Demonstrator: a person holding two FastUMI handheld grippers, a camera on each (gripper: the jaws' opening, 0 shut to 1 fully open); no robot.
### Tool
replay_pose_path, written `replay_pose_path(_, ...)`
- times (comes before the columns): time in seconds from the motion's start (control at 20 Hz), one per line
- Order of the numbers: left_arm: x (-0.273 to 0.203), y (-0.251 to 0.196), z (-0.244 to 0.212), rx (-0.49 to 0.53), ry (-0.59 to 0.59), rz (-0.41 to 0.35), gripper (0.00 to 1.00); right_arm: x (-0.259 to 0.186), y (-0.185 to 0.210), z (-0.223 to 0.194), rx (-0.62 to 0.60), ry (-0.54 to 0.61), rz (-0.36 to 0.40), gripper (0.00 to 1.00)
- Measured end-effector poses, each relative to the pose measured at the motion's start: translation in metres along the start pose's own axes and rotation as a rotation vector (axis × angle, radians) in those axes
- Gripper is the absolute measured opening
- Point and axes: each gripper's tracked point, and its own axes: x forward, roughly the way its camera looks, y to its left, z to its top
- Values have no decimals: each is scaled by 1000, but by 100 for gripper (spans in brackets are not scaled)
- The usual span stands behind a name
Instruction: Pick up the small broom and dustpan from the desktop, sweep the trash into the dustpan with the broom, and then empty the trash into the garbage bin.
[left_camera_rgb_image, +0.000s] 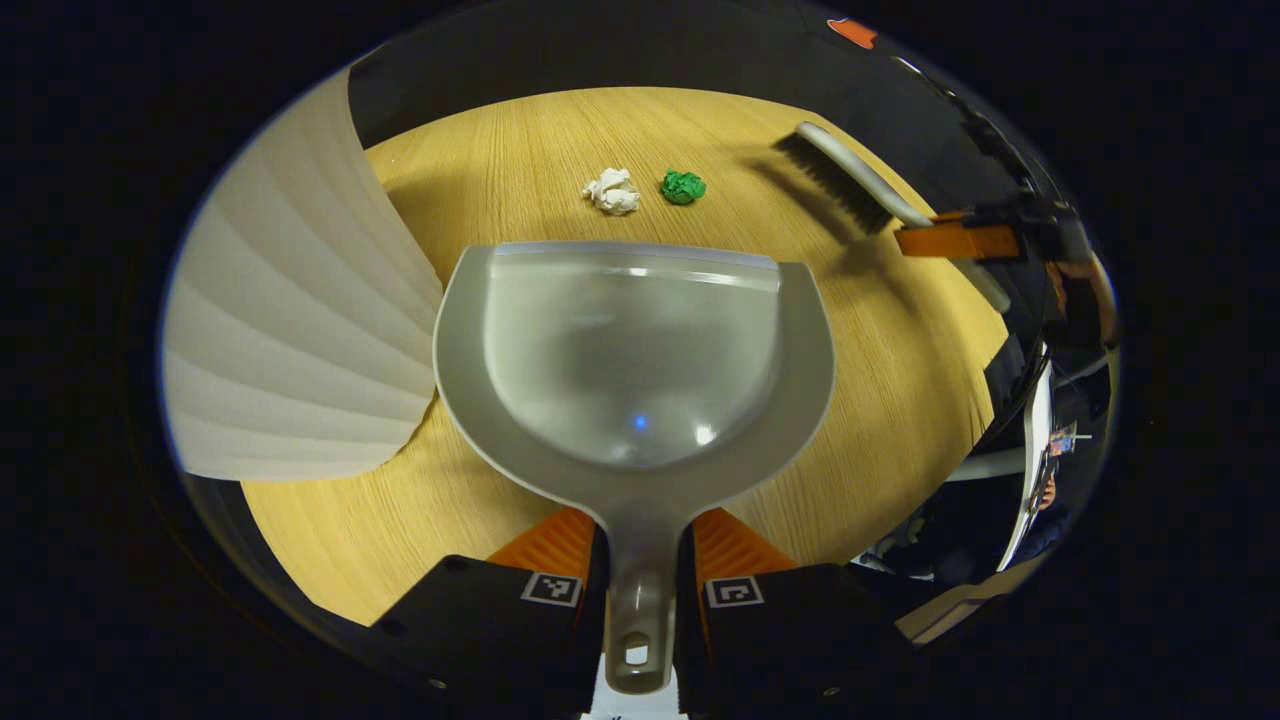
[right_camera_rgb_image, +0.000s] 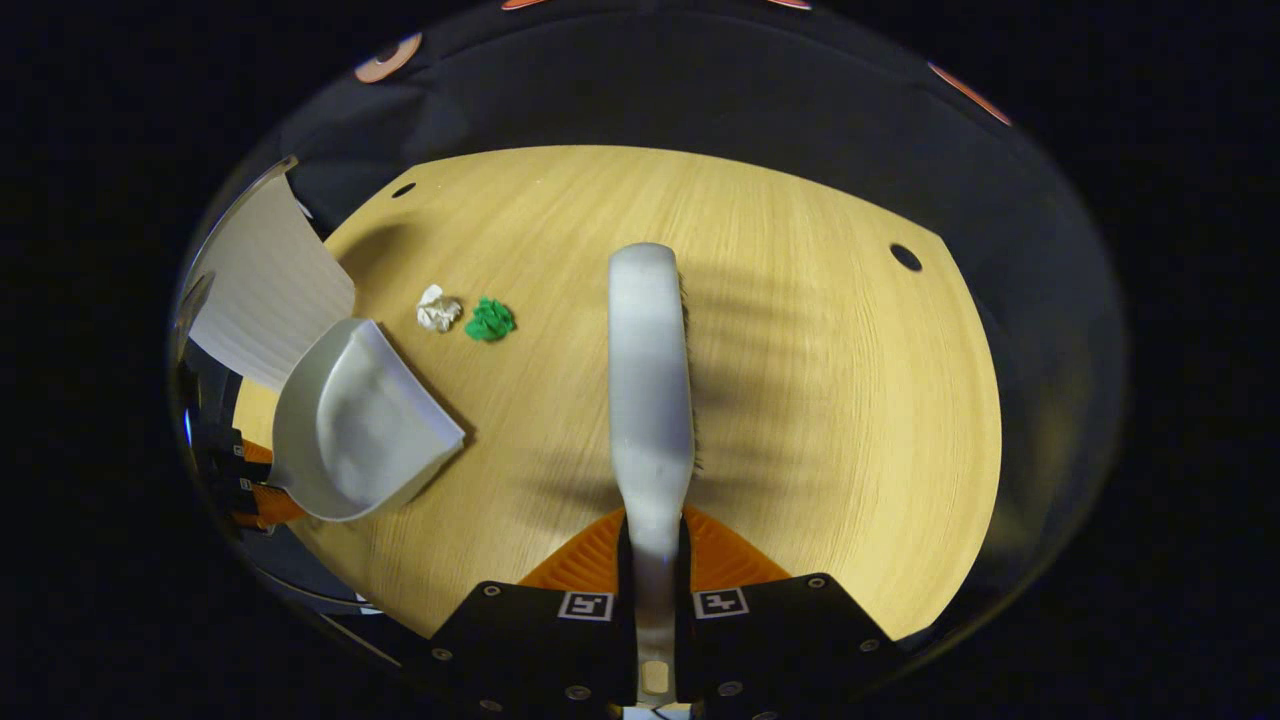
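Dustpan (left_camera_rgb_image: 640, 350) handle clamped in left tool (left_camera_rgb_image: 640, 590), broom (right_camera_rgb_image: 650, 390) clamped in right tool (right_camera_rgb_image: 655, 600), trash (left_camera_rgb_image: 612, 190) near lip.

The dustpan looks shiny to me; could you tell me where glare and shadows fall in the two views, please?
Left gripper view: soft glare and a small bluish spot sit in the dustpan bowl; the broom casts a dark shadow on the desk. Right gripper view: the broom throws broad striped shadows to its right; fisheye bends the desk edges in both.

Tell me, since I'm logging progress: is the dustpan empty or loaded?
Empty: the dustpan shows bare; both paper balls lie on the desktop.
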Motion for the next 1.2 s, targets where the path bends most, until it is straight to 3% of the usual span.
replay_pose_path(0.5, 8, 9, 6, 39, 25, 0, 31, 68, 36, 84, -319, 45, 88, 14)
replay_pose_path(1.2, 15, 13, 14, 95, 33, -6, 30, 45, 111, 46, -622, 139, 308, 14)
